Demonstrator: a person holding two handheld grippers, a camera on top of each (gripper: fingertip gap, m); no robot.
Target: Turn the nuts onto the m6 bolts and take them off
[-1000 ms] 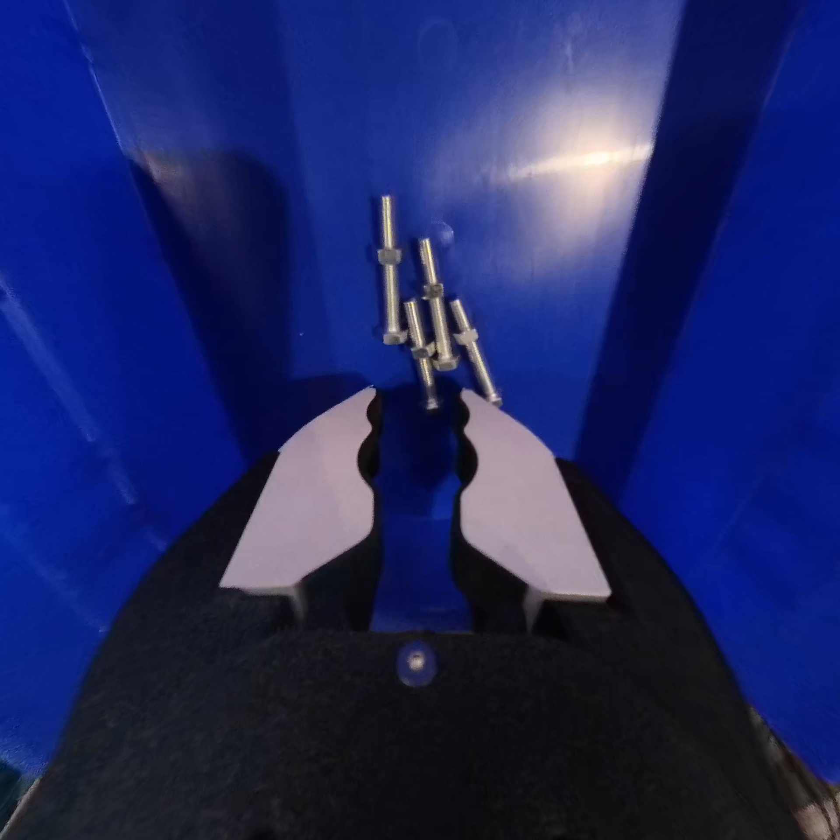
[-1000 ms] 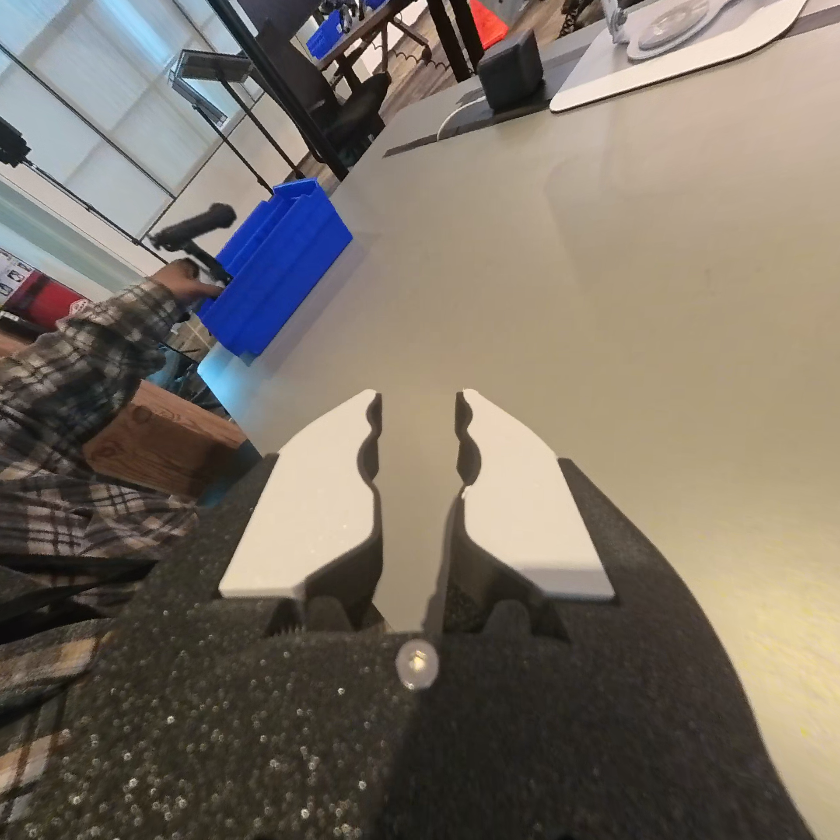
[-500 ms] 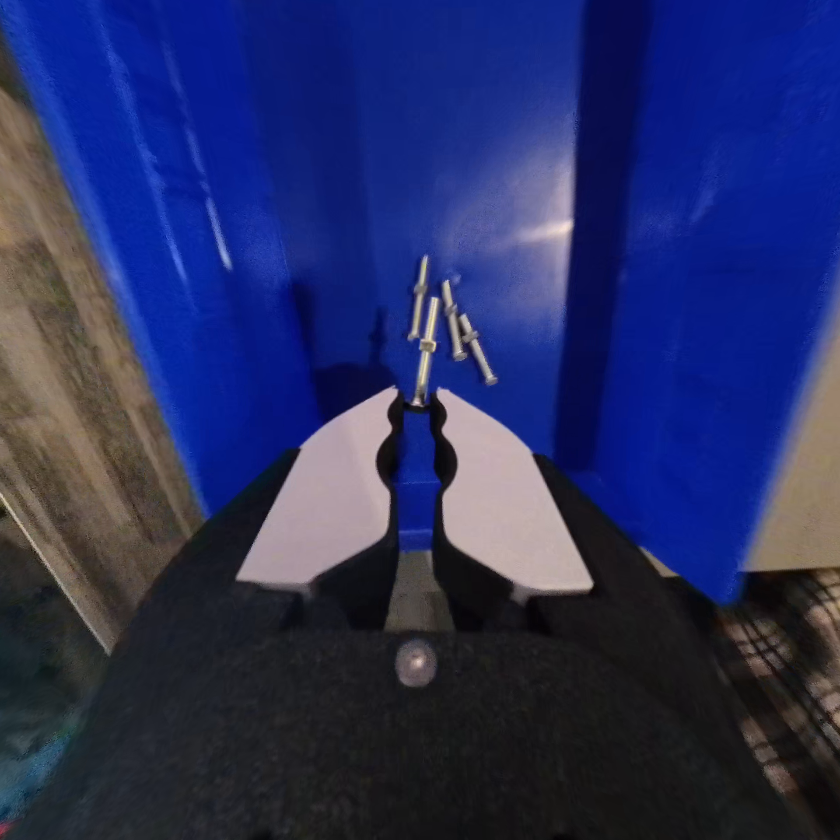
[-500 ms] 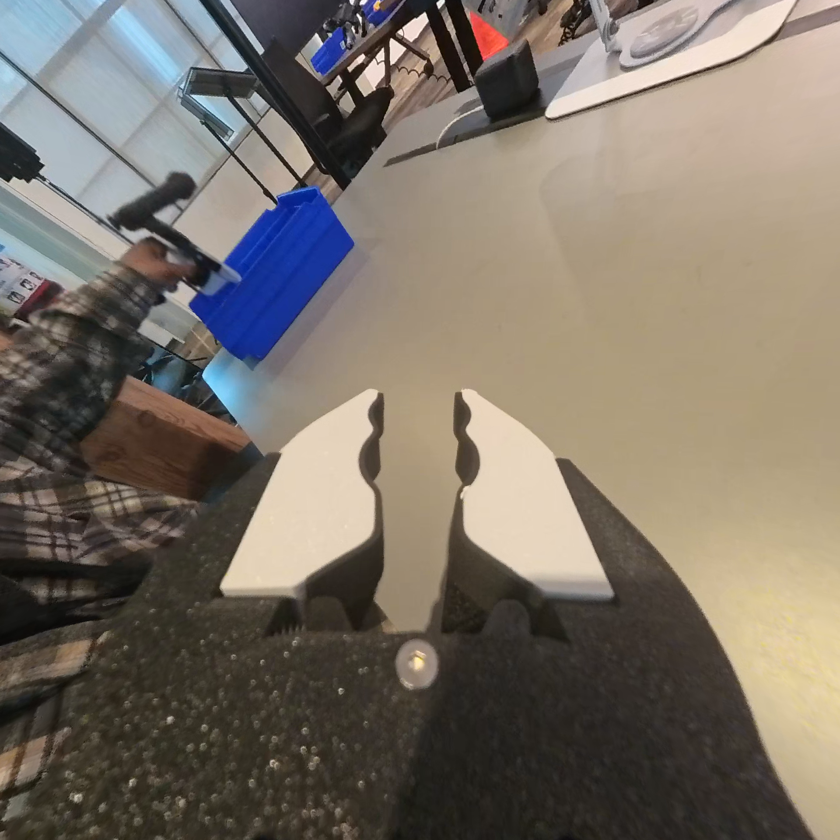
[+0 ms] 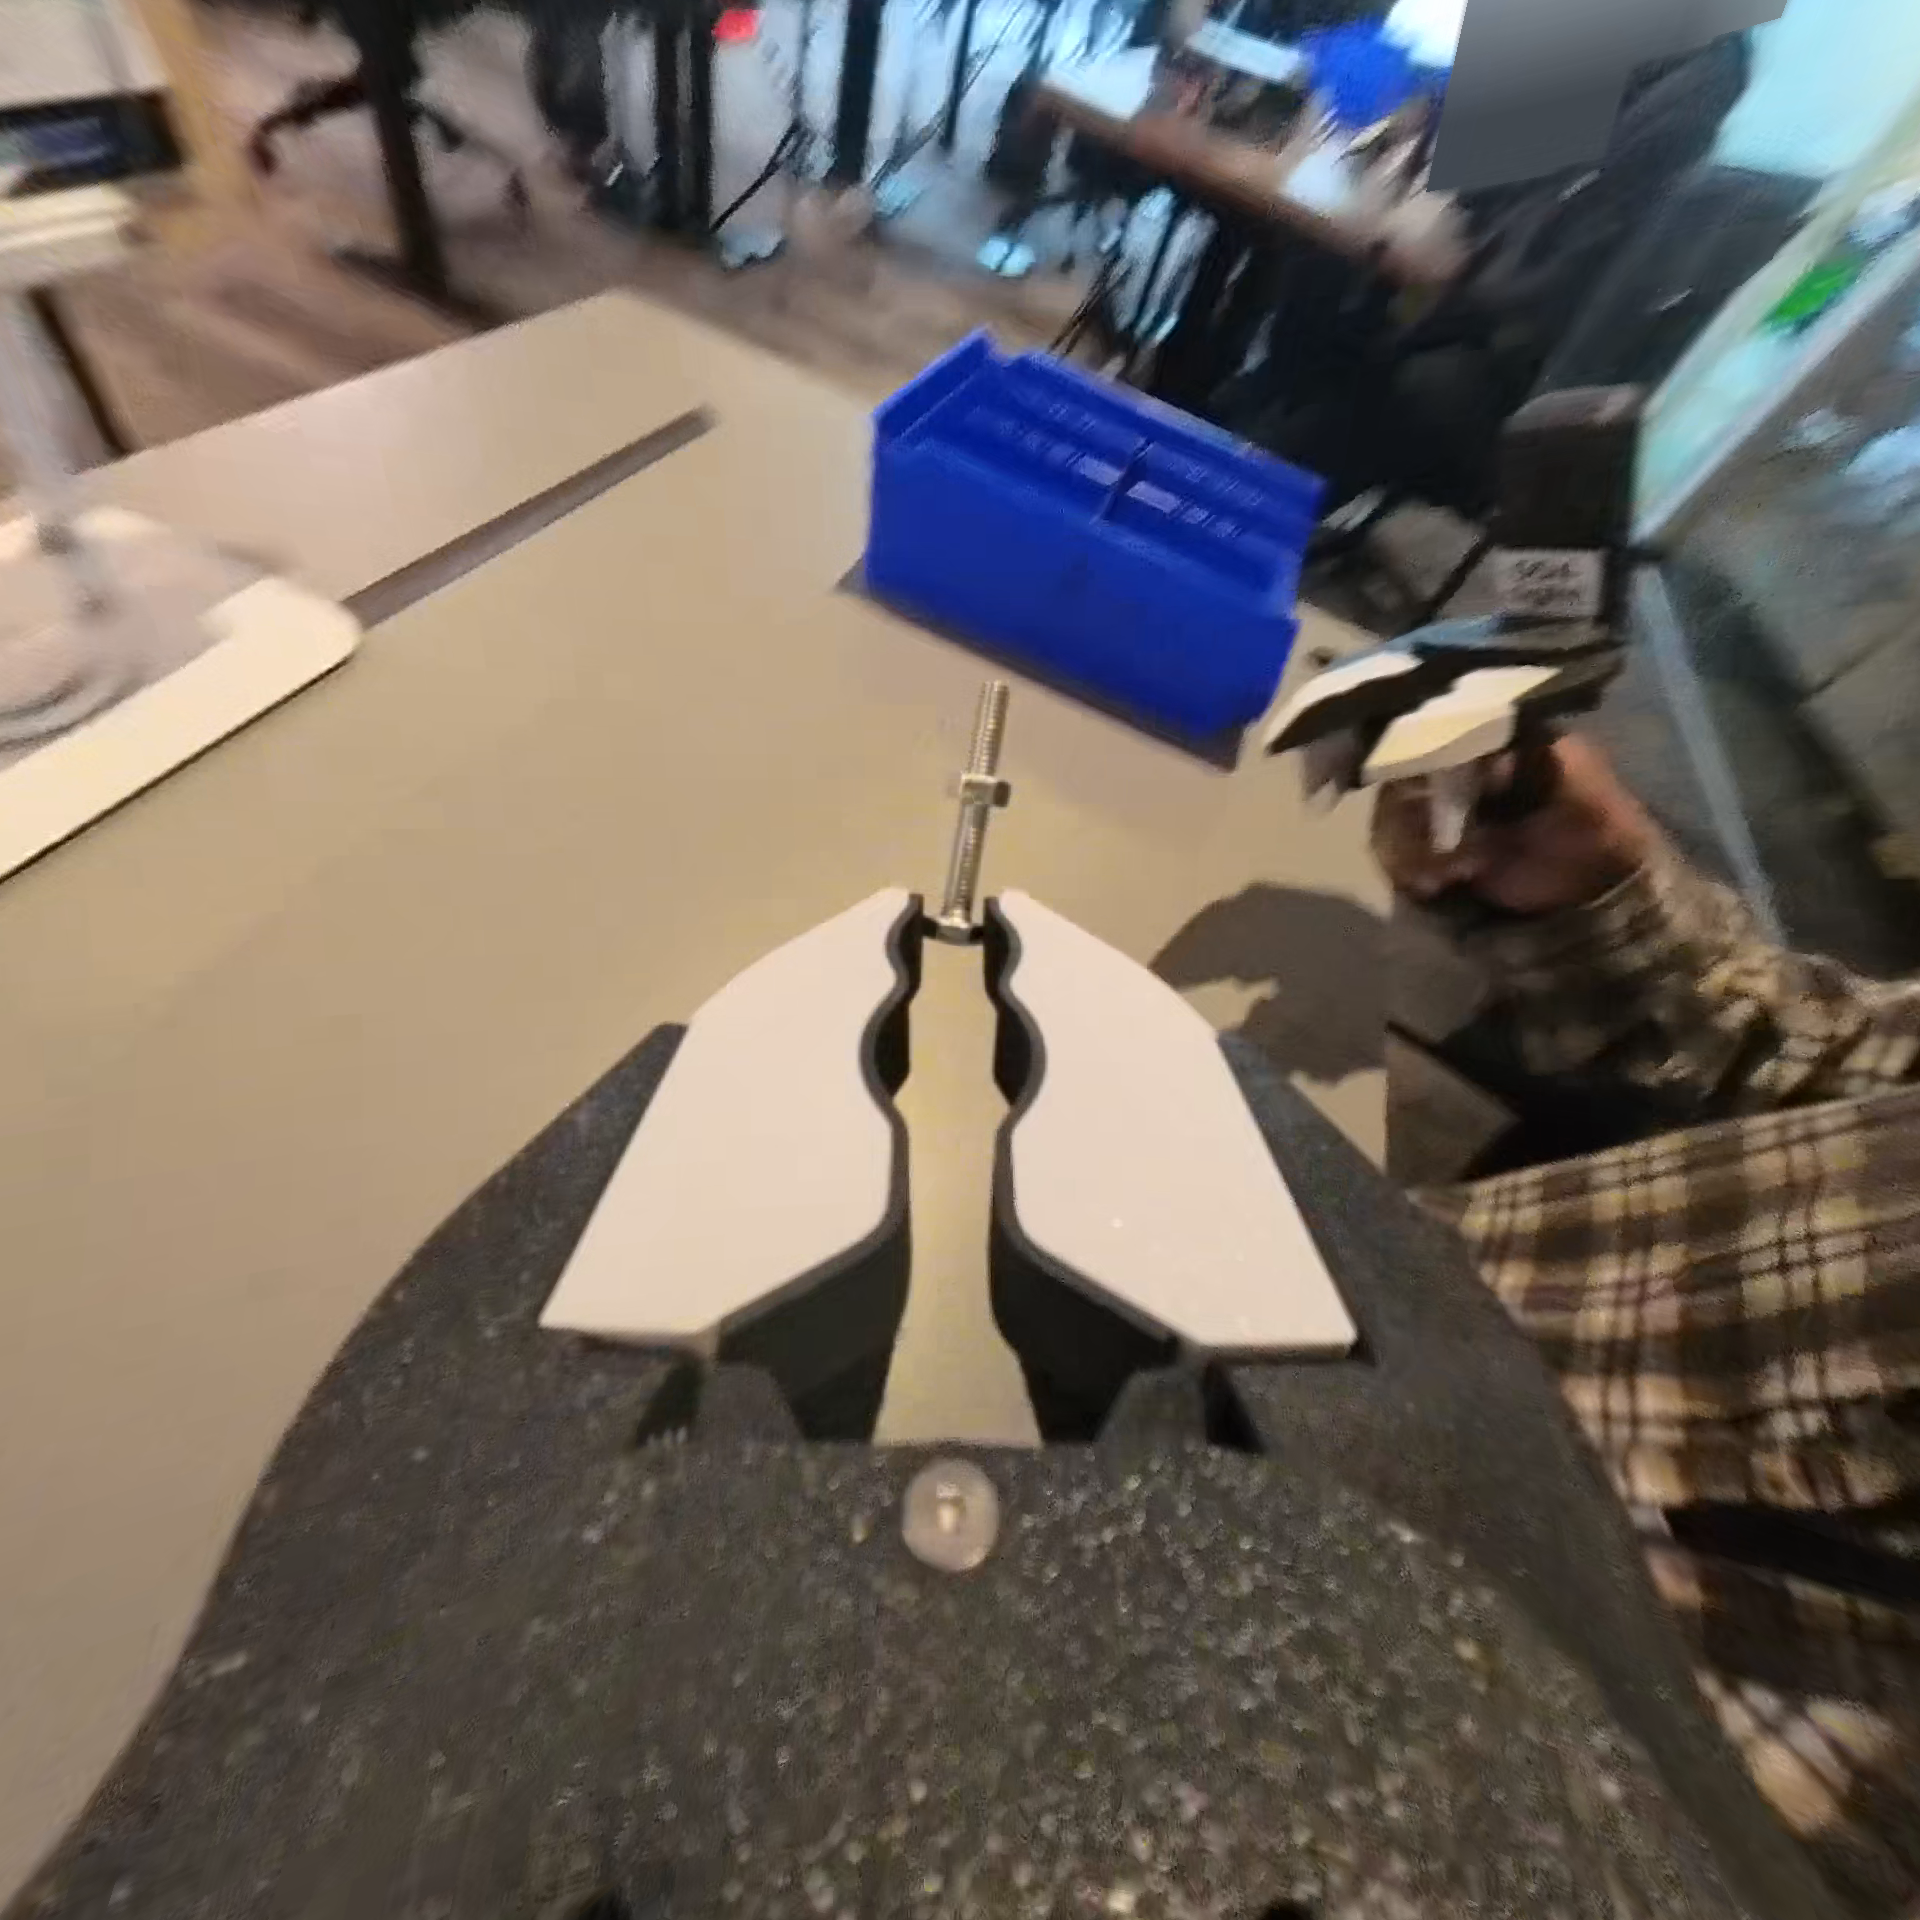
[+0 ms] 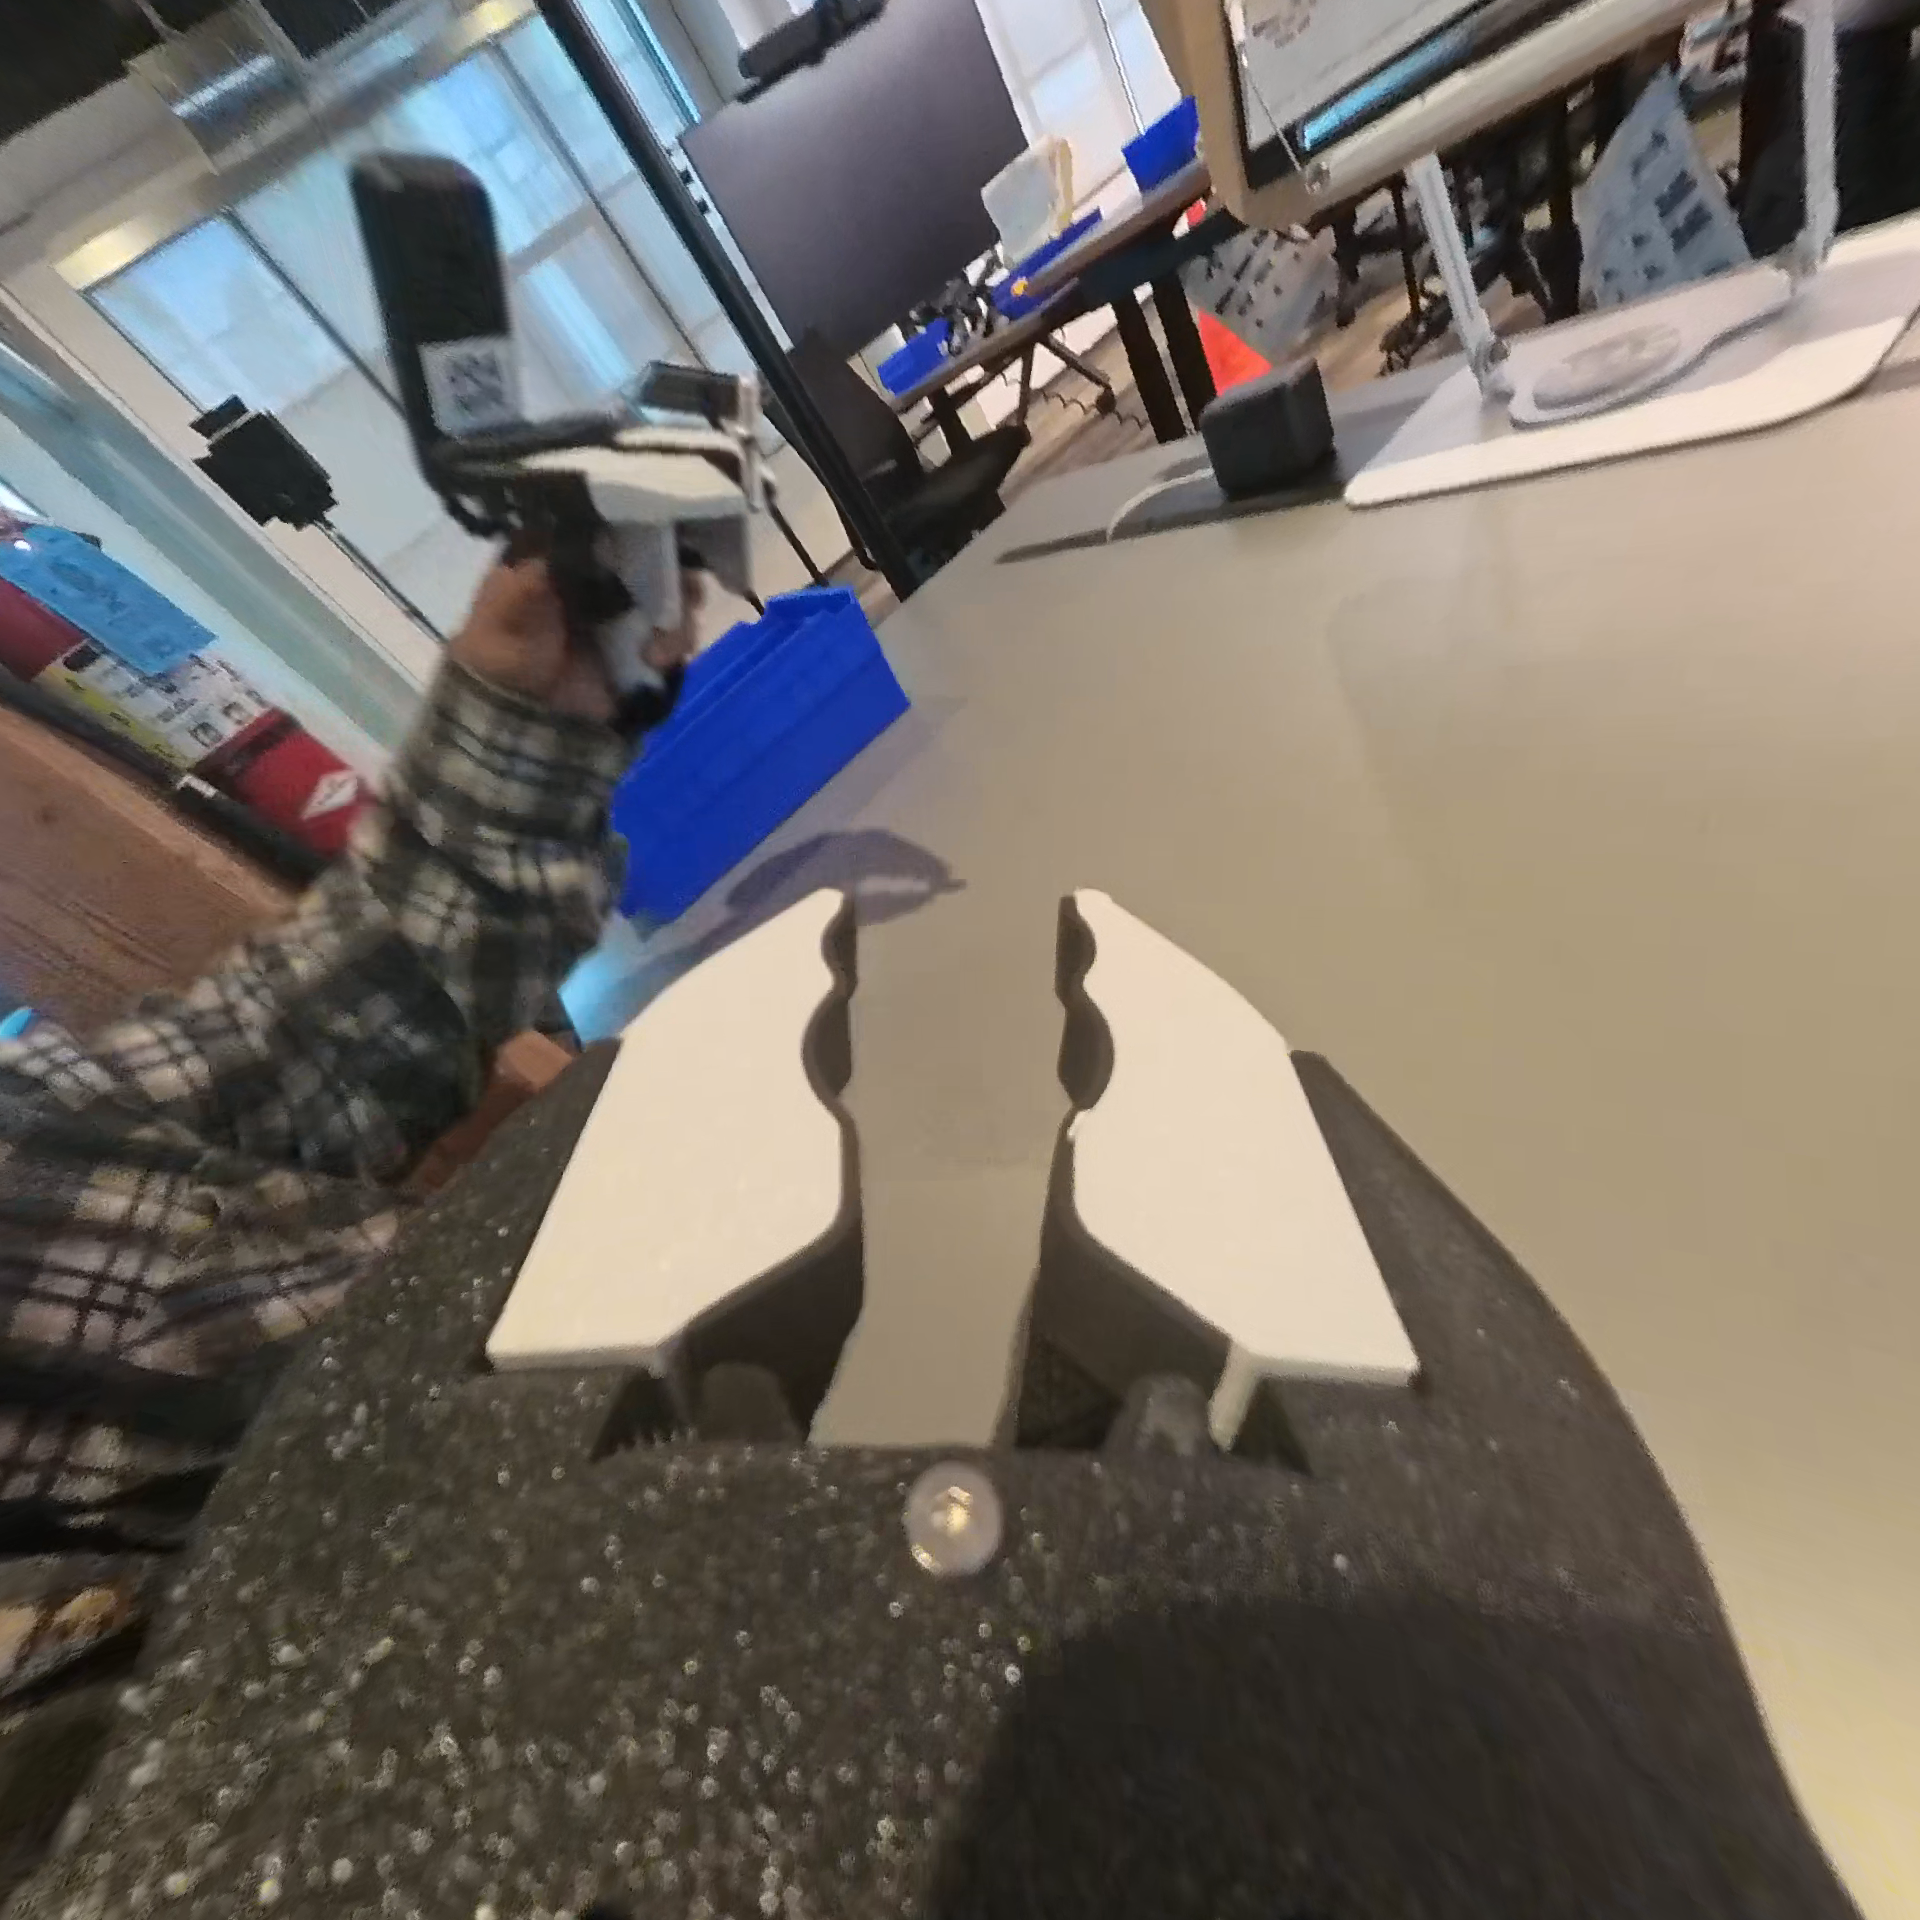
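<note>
Left wrist view shows the left claw [image 5: 957, 923] pinching a silver threaded bolt [image 5: 977, 805] by its head, shank and small hex nut [image 5: 983, 794] exposed for the spread, empty right claw [image 6: 956, 914].

bin [image 5: 1081, 582] on table [image 5: 520, 831], behind bolt [image 5: 971, 821]

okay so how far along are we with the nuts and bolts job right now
Done: one bolt is out of the blue bin, clamped by its head in the left gripper above the table. In hand: its nut sits partway along the thread, untouched, while the right gripper is open and empty. Left: turning that nut off and on, then any other bolts; the bin's inside is not visible.
</note>
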